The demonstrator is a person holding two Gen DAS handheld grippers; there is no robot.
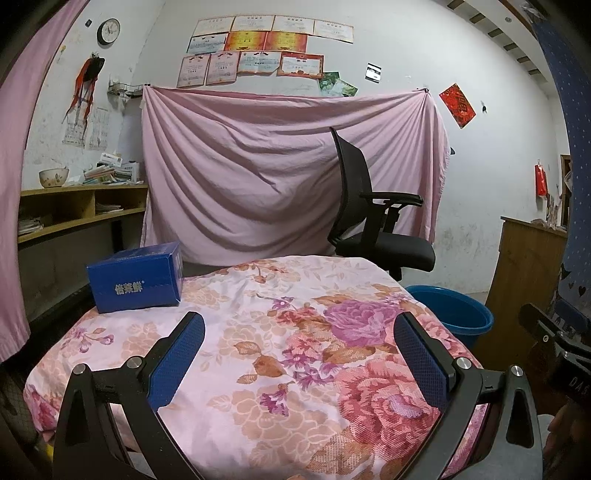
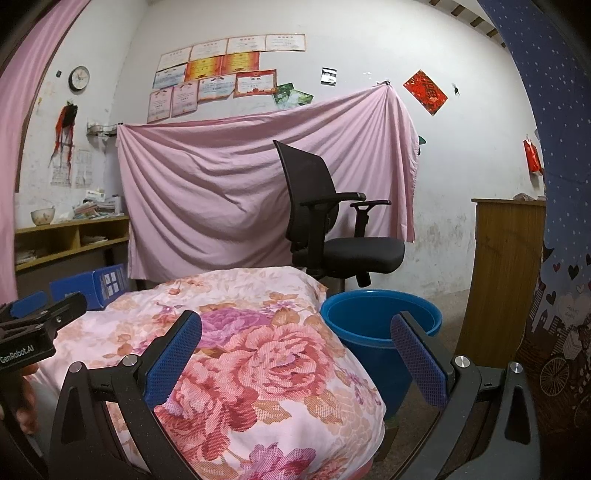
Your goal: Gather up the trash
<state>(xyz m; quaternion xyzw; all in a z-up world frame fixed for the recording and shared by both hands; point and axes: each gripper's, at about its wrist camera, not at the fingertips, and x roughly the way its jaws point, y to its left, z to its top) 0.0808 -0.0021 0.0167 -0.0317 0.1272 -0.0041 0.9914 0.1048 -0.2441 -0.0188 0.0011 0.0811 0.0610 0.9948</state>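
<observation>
Left tongs [image 1: 299, 332] spread wide apart, nothing between the blue pads, hovering over the worktop under its floral cloth [image 1: 258, 350]. Right tongs [image 2: 295, 332] same deal, gaping wide with nothing held, sitting off the right edge of the cloth and pointing toward the blue bucket [image 2: 380, 325].

Blue box [image 1: 136, 277] with white lettering sits at the far left corner of the cloth, well apart from both tongs; from the right wrist view only peeks out [image 2: 103, 284] behind the left tool. Looks like the only loose thing on the cloth.

Bucket stands on the floor just beside the right edge of the worktop; can't see its bottom from here.

Black office chair [image 1: 373, 218] parked behind, in front of a pink sheet [image 1: 258, 166] hung on the wall. Certificates [image 1: 258, 48] and a clock [image 1: 109, 31] up above, wooden shelf [image 1: 74, 206] with a bowl and papers off to the left
</observation>
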